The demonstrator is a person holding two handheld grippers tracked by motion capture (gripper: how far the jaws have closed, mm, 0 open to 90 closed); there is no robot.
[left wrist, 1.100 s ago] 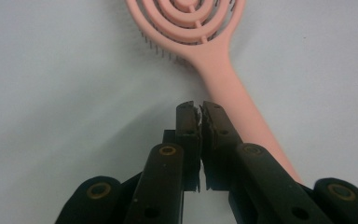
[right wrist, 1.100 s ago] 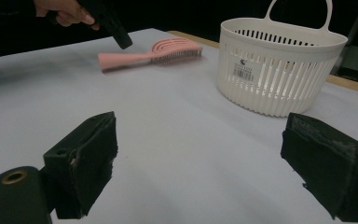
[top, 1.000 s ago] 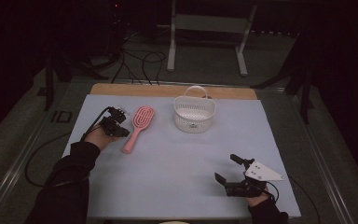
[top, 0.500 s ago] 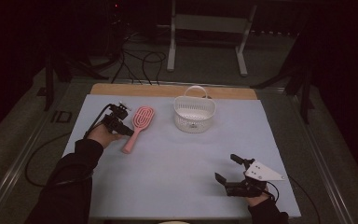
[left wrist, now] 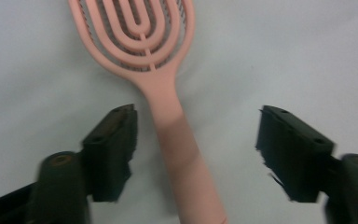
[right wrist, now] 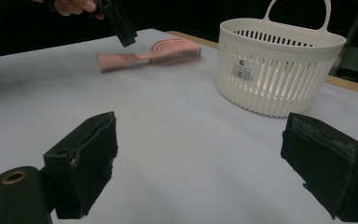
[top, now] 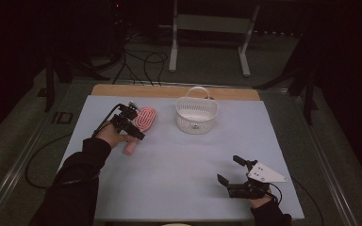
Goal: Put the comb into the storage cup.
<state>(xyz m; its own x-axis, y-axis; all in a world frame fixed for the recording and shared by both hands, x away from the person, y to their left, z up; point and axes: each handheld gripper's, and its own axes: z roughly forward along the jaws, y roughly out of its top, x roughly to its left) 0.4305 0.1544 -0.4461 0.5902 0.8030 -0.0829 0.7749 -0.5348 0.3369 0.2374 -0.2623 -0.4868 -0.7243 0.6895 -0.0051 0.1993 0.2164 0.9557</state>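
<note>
The pink hairbrush [top: 140,126] lies flat on the table [top: 179,169], at the far left of the pale blue cover, head pointing away from the person and handle toward them. Compared with 1 second ago, the brush sits in about the same spot, but the left gripper [top: 134,133] has just been opening: its 2 jaws now stand wide apart over the handle. In the left gripper view the handle [left wrist: 179,154] runs up between the jaws, nearer the left one, with neither pad pressing on it. The left hand [top: 111,135] has shifted slightly since then.

The white basket [top: 197,113] stands upright, well right of the brush, unchanged. The right gripper [top: 231,170] rests near the front right of the table, jaws wide open and holding nothing, same place as before.
</note>
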